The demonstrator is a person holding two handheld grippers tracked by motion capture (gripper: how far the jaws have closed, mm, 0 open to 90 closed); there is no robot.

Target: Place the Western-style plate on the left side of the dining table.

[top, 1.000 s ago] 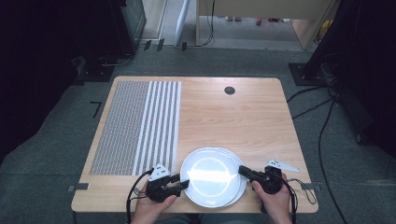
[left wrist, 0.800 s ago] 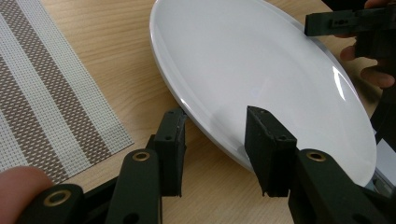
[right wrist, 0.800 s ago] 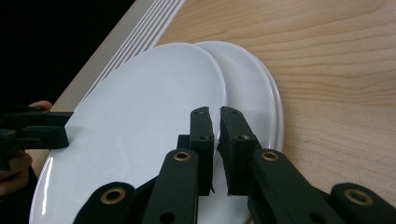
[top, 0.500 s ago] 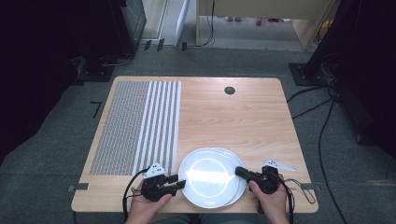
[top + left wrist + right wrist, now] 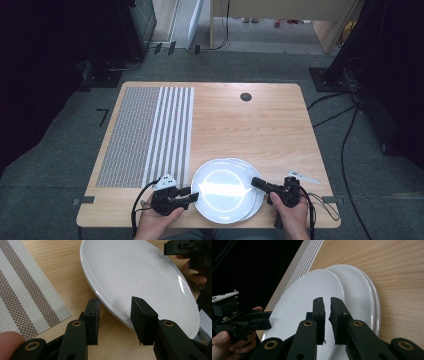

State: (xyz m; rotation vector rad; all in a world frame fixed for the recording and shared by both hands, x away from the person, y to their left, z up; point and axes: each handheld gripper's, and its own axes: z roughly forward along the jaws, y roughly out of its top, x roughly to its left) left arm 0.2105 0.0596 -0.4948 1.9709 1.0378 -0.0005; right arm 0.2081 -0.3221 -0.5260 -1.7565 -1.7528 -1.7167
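Starting at your left, a woven placemat [image 5: 145, 135] with grey and white stripes lies flat on the wooden tabletop [image 5: 250, 125], covering its left part. Just right of the mat's near corner, your left tool [image 5: 191, 195] sits at the left rim of the top plate [image 5: 222, 195]; in the left gripper view its two black jaws stand apart on either side of that rim, one beneath the edge and one over the white surface, and you cannot tell from the pictures whether the pads press on it. The jaws have just been closing a little, with the rim between them. The top plate rests on a second white plate [image 5: 257, 187], shifted toward your left so that the lower one peeks out on the right. Both sit near the front edge of the tabletop, right of the middle. Your right tool [image 5: 256, 183] lies over the right side of the plates; its jaws are nearly together, with a thin gap and nothing visibly clamped between them.
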